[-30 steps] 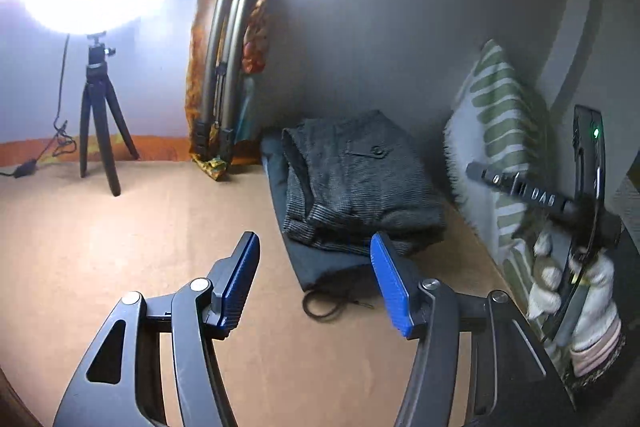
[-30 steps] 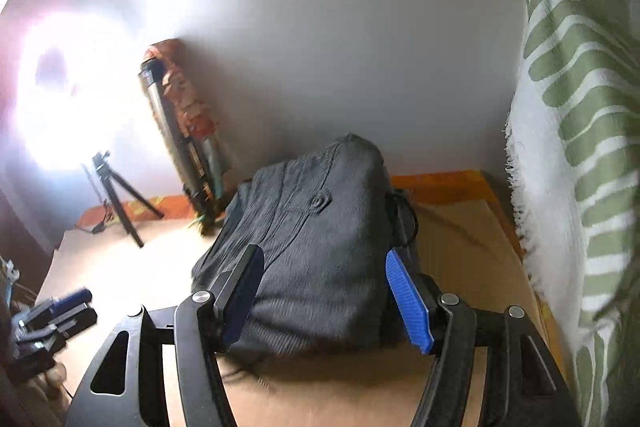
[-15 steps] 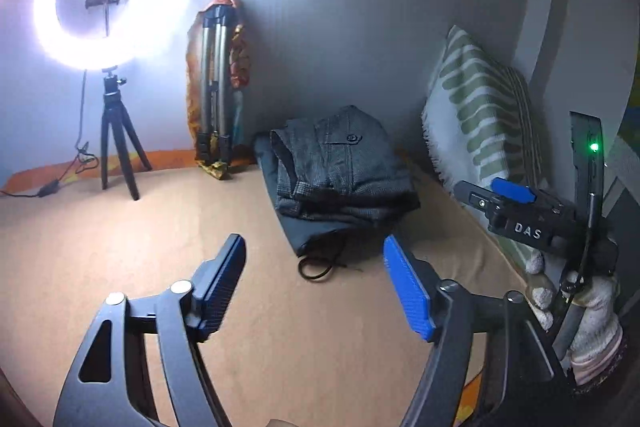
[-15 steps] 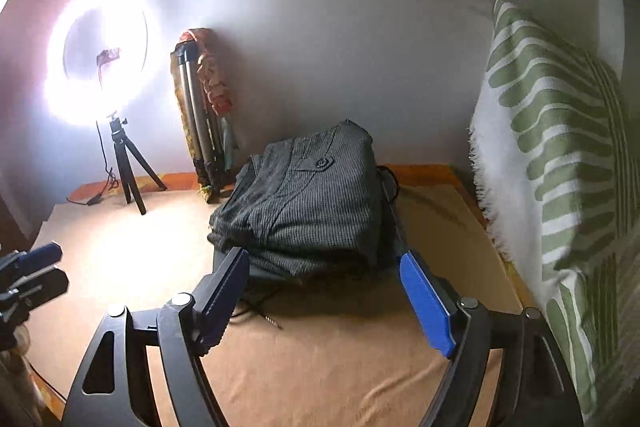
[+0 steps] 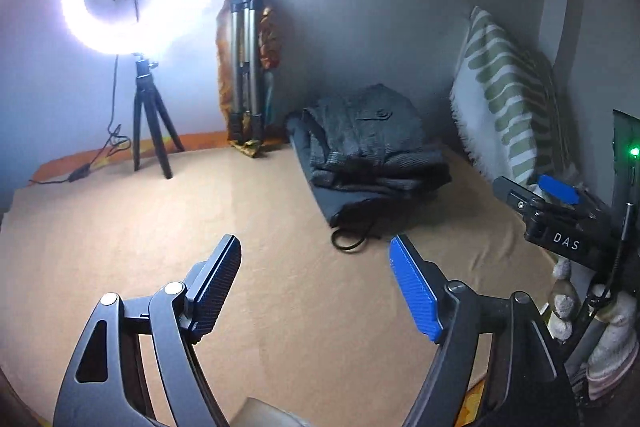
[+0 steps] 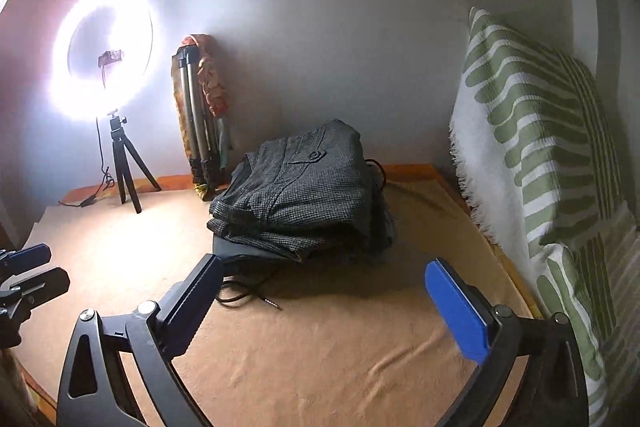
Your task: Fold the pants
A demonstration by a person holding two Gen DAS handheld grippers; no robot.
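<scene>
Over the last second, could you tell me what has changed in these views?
Both grippers backed away from the folded pants: the left gripper and right gripper now sit farther off, jaws wider open, holding nothing. The pants stayed stacked on the dark garment; ring light and pillow unmoved.

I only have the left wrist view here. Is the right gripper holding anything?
Observer: No. The right wrist view shows the right gripper open and empty, just short of the folded pants.
Operator: Anything behind the pile?
Observer: A dark cord loops out at its far right side.
Operator: And the drawstring in front?
Observer: Its metal tip lies on the tan cover, apart from both fingers.
</scene>
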